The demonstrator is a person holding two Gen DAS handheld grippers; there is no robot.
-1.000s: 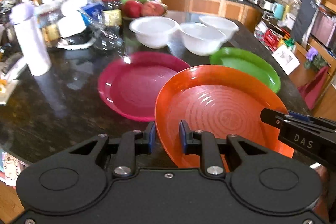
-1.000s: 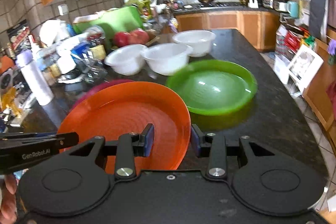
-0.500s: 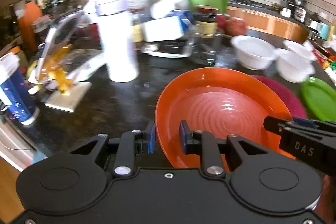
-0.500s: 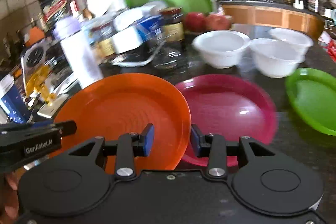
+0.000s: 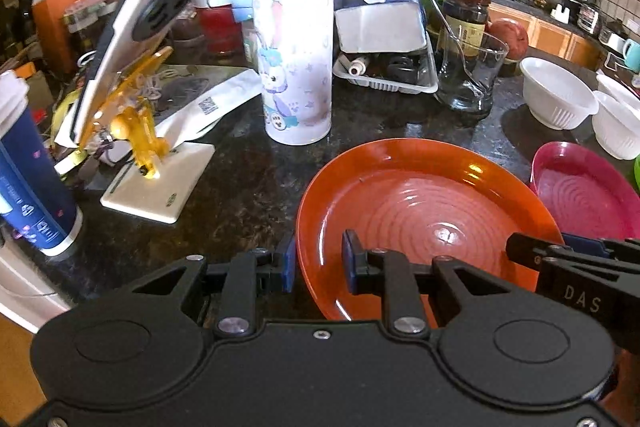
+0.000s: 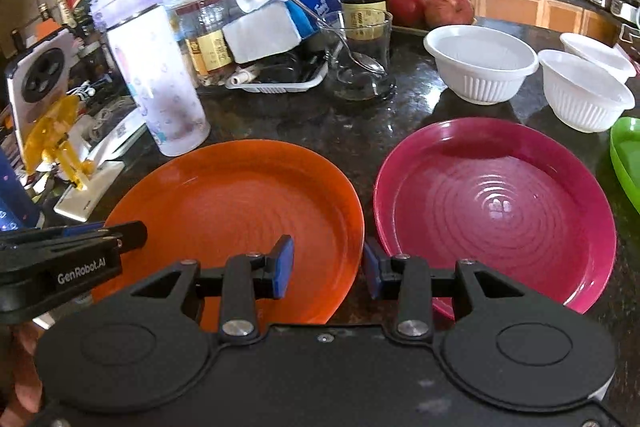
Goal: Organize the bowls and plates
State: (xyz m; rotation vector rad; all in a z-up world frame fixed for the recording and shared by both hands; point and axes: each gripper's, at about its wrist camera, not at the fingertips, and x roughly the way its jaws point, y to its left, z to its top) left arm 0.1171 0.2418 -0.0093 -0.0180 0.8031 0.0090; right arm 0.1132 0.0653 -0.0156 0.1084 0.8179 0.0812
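Observation:
An orange plate point(image 5: 420, 211) hangs between both grippers, low over the dark counter point(image 5: 248, 187); whether it touches the counter I cannot tell. My left gripper point(image 5: 318, 261) is shut on its left rim. My right gripper point(image 6: 327, 269) is shut on its right rim, one pad inside the plate point(image 6: 240, 203) and one outside. A magenta plate point(image 6: 496, 207) lies flat just right of it, their rims close. Further right a green plate point(image 6: 628, 155) shows at the frame's edge. Three white bowls point(image 6: 480, 63) stand behind the plates.
A tall pale water bottle point(image 5: 296, 59) stands just behind the orange plate. A glass with a spoon point(image 5: 468, 75), a jar and a cluttered tray point(image 5: 384, 75) crowd the back. A phone on a yellow stand point(image 5: 140, 67) and a blue cup point(image 5: 28, 179) stand at the left.
Both grippers have carried the orange plate to the left, from over the magenta and green plates to a spot left of the magenta plate, and a little lower. The grips are unchanged.

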